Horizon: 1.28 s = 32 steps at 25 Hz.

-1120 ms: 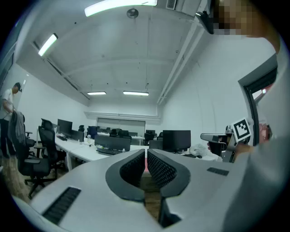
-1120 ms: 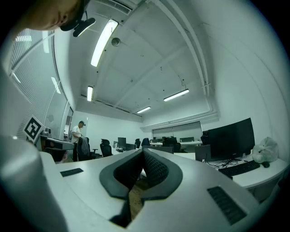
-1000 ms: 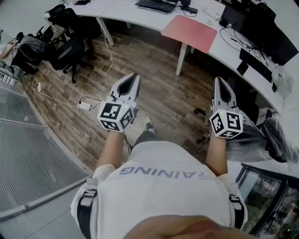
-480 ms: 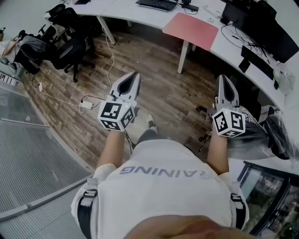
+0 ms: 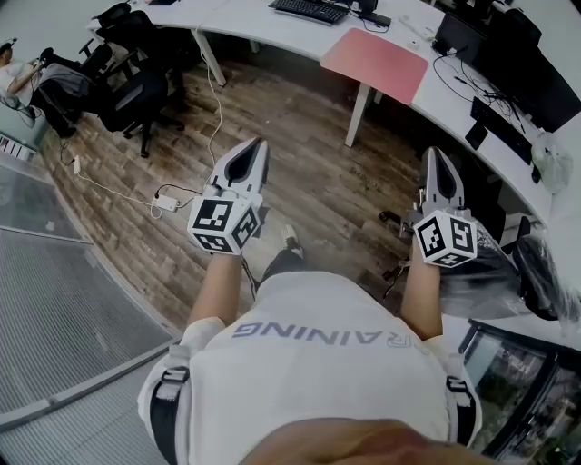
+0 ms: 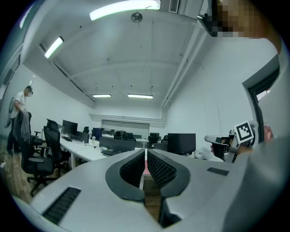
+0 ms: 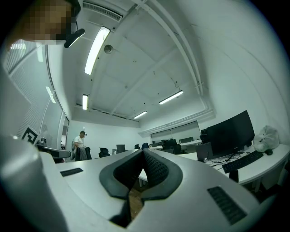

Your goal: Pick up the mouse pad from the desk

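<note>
The pink mouse pad (image 5: 374,64) lies flat on the white desk (image 5: 254,23) at the far side of the head view, overhanging the desk's front edge. My left gripper (image 5: 259,145) and right gripper (image 5: 434,154) are held out level over the wooden floor, well short of the desk. Both point toward it. Each is shut with nothing between its jaws. In the left gripper view, the closed left gripper (image 6: 145,154) shows a thin pink strip of the mouse pad (image 6: 146,168) behind its tips. The right gripper (image 7: 143,152) is also closed in its own view.
A keyboard (image 5: 304,9) lies behind the pad and dark monitors (image 5: 522,68) stand on the desk's right wing. A desk leg (image 5: 357,113) rises under the pad. Office chairs (image 5: 136,91) stand at left. A power strip (image 5: 163,204) with a cable lies on the floor.
Both grippers stay shut and nearly in place. The right gripper's marker cube has rolled a little, and the view has shifted slightly.
</note>
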Tool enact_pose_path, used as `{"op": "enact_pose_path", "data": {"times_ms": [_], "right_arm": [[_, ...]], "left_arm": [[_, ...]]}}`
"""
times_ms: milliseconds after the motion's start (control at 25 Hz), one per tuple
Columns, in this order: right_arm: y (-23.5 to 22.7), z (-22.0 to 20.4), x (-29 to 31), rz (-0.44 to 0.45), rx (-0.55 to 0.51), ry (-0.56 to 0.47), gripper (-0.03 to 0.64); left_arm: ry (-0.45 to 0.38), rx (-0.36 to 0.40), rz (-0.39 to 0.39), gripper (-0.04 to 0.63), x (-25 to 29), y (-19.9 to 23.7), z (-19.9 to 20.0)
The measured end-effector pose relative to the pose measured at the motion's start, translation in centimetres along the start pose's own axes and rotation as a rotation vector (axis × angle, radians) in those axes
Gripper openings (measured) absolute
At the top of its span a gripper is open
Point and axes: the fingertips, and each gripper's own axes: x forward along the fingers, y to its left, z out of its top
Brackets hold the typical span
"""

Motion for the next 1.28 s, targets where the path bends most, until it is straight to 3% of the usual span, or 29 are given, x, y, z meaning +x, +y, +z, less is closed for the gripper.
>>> {"op": "enact_pose_path", "data": {"times_ms": [440,1040,1280], "right_arm": [[-0.6,-1.2,6.2,-0.02,-0.002,0.013,0.023],[2.6,-2.1,20.9,-0.006,-0.037,0.019,0.023],[4.4,-4.3,24.3,-0.006,-0.064,0.074,0.023]], "left_arm": [[0.059,-0.05,-0.021,0.043,5.6,4.5,-1.2],[-0.019,-0.045,-0.008,0.043,13.8,16.8,2.3],[0.015,-0.077,-0.025,0.043,16.0,20.6,1.2]]}}
